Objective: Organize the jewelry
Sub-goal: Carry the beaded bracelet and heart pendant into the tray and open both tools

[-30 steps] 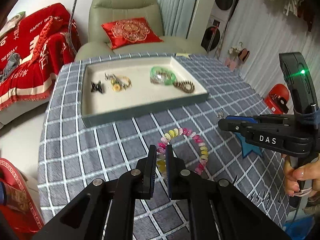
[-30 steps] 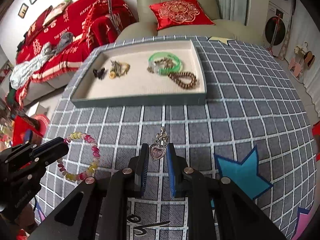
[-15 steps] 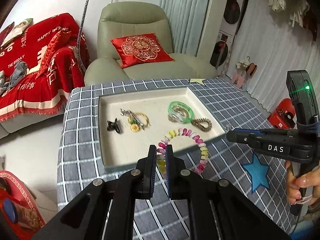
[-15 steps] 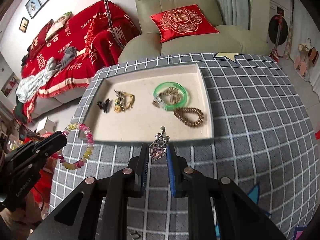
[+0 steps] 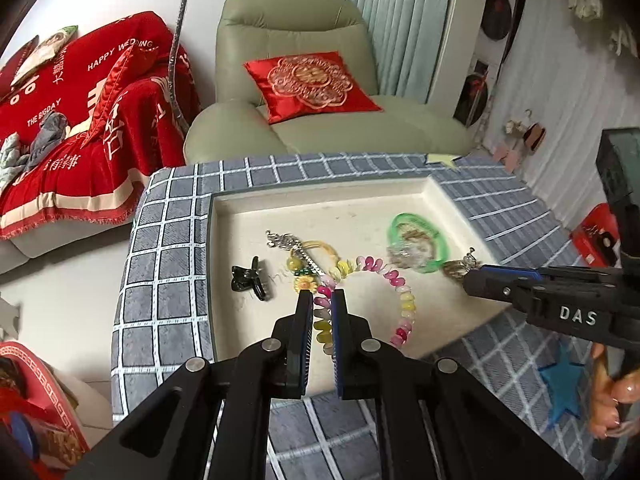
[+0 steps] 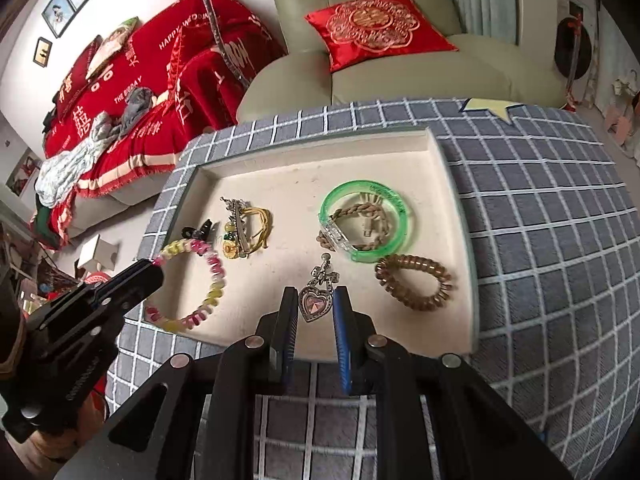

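Tray (image 6: 452, 184) interior: bead bracelet (image 6: 212, 280) left, heart pendant (image 6: 316, 304) centre, both gripped

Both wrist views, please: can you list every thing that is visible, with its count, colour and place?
Tray: one, cream, on checked tablecloth.
Green bangle: one, tray right.
Braided bracelet: one, tan, inside bangle.
Coil hair tie: one, brown, tray right front.
Hair claw: one, black, tray left.
Yellow cord bracelet: one, tray left.
Armchair: one, grey-green, behind; red cushion on it.
Sofa throw: red, left.
Left gripper: holds pastel bead bracelet above tray.
Right gripper: holds heart pendant above tray.
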`<state>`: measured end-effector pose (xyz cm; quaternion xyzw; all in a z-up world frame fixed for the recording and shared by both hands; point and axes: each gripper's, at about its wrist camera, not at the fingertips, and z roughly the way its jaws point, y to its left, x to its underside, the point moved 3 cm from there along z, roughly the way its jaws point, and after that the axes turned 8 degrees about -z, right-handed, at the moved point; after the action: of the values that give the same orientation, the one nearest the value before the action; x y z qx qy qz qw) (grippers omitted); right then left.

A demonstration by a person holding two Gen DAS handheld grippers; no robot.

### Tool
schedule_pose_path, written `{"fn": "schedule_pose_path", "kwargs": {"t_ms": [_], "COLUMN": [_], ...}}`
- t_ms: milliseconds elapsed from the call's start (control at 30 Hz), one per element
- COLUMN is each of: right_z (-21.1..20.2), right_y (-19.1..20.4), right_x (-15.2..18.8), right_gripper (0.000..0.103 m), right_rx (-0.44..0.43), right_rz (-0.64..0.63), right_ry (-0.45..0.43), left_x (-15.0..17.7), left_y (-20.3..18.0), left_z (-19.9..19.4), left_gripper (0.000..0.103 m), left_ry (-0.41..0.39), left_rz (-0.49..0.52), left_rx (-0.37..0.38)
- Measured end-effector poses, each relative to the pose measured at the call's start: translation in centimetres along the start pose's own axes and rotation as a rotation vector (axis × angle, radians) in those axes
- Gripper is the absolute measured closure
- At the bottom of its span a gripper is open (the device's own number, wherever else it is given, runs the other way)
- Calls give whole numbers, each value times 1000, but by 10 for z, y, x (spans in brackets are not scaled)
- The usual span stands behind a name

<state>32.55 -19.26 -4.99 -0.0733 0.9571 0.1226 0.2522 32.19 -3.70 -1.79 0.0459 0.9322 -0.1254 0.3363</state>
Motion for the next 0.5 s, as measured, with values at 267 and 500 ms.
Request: {"fn": "schedule_pose_path", "kwargs": {"t_ms": [267, 500], "right_z": [42, 58], "right_y": [-7, -19], "right_x": [0, -1], "right_gripper": [84, 84], "right_rx": [-5, 53], "right_rz": [6, 4], "right_ry": [60, 69], "left_x": [4, 12], "left_y": [11, 11], "left_z": [41, 62], "left_gripper": [79, 79], "left_ry": [58, 94], "left_rz": [-13, 7], "left_rx": [-54, -109]}}
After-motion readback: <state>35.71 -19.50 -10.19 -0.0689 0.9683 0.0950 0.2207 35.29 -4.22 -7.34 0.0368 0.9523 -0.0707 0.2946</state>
